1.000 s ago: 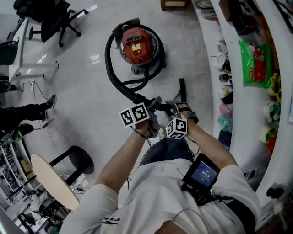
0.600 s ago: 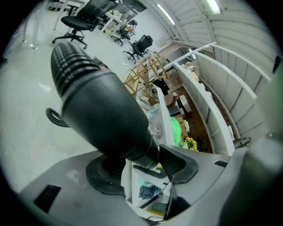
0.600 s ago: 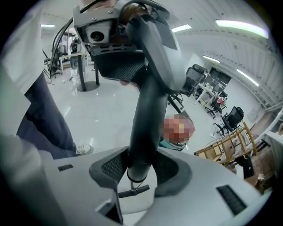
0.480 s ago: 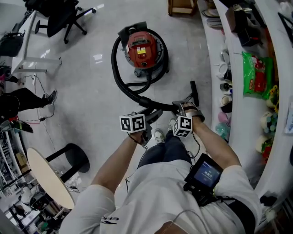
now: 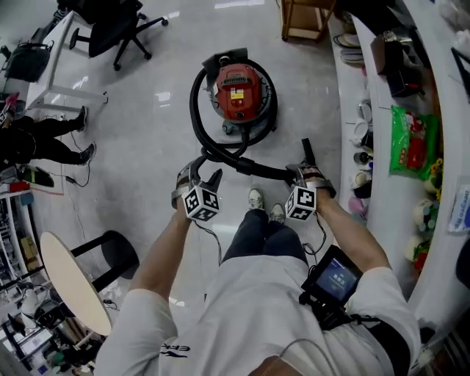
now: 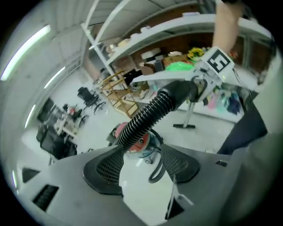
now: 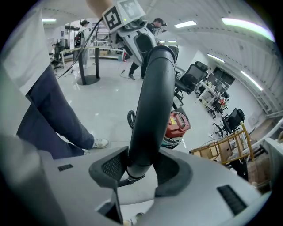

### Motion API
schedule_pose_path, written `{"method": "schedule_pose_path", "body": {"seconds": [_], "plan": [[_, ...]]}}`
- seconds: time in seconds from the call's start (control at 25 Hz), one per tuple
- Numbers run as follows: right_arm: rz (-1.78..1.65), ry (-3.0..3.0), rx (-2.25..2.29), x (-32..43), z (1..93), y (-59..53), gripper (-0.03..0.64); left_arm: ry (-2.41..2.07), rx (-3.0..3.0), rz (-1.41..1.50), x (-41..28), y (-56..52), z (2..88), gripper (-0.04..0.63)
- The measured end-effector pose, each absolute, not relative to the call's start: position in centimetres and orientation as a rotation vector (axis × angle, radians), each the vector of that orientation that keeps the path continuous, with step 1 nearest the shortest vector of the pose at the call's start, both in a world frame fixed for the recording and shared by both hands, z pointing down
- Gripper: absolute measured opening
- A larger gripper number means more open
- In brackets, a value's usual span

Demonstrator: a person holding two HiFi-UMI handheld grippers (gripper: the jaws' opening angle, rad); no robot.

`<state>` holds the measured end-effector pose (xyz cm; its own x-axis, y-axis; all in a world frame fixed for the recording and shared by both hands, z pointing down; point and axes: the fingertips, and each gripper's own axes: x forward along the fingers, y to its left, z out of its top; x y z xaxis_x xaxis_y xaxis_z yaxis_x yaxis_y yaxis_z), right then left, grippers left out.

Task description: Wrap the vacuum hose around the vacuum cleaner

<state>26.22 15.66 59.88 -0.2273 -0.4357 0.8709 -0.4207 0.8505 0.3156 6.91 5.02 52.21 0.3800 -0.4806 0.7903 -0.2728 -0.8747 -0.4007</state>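
Observation:
The red vacuum cleaner point(image 5: 236, 92) stands on the floor ahead of me. Its black ribbed hose point(image 5: 197, 110) curves round the cleaner's left side, then runs right across the floor side of my feet. My right gripper point(image 5: 299, 173) is shut on the hose's smooth black tube point(image 7: 148, 110), which the pads clamp near its collar point(image 7: 140, 165). My left gripper point(image 5: 204, 175) is just below the hose bend, and its jaws are opening. In the left gripper view the ribbed hose point(image 6: 148, 117) passes just beyond the wide-spread pads point(image 6: 104, 170) and neither pad presses on it.
A long white counter point(image 5: 382, 191) crowded with small items and a green bag point(image 5: 411, 121) runs down the right. An office chair point(image 5: 117, 22) and a person's legs point(image 5: 51, 147) are at the left. A black stool point(image 5: 117, 253) and a round tabletop point(image 5: 73, 290) stand at lower left.
My left gripper has let go of the hose, opened wide and moved left. The hose has sunk closer to the cleaner. My right gripper keeps its hold.

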Motion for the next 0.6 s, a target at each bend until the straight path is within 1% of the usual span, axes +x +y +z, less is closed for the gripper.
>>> {"method": "schedule_pose_path", "body": {"seconds": [0.16,0.32,0.48,0.52,0.56,0.6], "plan": [[-0.041,-1.81,0.601,26.8,59.9,15.2,0.17,0.236,-2.135,-1.542,6.9,1.3,54.1,0.244],[-0.082,-1.777,0.541,27.5,59.7,14.7,0.171,-0.076,-1.959,-1.546,7.4,-0.3,56.9,0.244],[-0.099,-1.727,0.494,28.6,59.6,13.3,0.172,-0.206,-1.969,-1.585,7.8,-0.2,59.4,0.236],[-0.106,-1.71,0.479,29.0,59.7,12.9,0.171,-0.216,-1.984,-1.592,7.9,-0.2,59.8,0.218],[-0.115,-1.693,0.463,29.4,59.8,12.4,0.171,-0.22,-2.001,-1.597,8.1,-0.1,60.2,0.186],[-0.126,-1.674,0.448,29.9,59.9,11.8,0.17,-0.223,-2.02,-1.6,8.2,-0.1,60.6,0.186]]}}
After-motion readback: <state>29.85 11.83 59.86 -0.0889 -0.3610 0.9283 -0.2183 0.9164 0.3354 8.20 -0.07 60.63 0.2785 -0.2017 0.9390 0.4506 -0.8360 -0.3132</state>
